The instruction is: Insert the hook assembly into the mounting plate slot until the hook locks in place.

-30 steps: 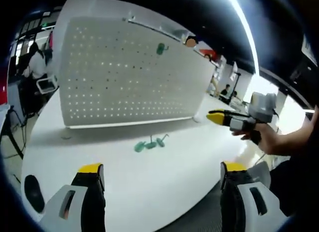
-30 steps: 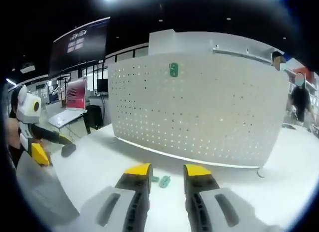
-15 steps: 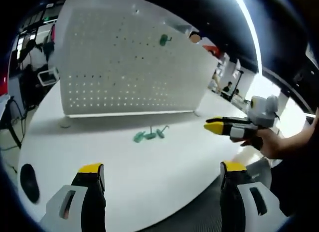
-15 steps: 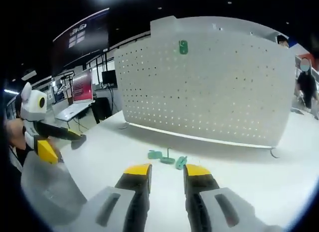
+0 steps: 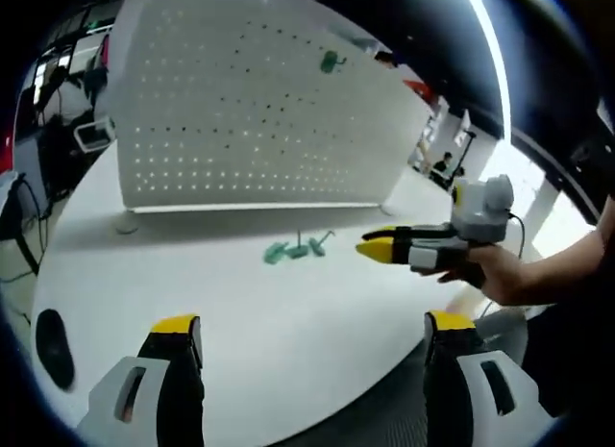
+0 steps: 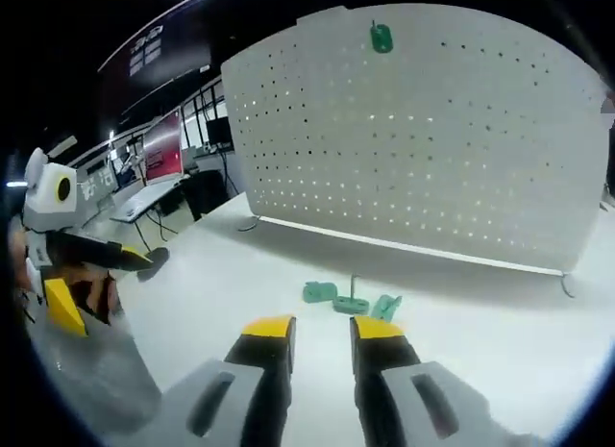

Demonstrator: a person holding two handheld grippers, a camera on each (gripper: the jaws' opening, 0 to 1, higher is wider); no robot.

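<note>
White table [image 6: 500,351] bears unmarked green hooks [image 6: 351,301] below blank pegboard [image 6: 432,149].

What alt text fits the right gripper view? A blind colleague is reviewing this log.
The right tongs, nearly closed and empty, point at green hook parts lying on a white table. Behind stands a white pegboard with one green hook mounted near its top; the left tongs show at left.

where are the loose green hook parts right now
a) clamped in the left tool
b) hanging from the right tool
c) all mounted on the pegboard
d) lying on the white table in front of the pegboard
d: the loose green hook parts lie on the white table in front of the pegboard, ahead of the right tool, which holds nothing.
</note>
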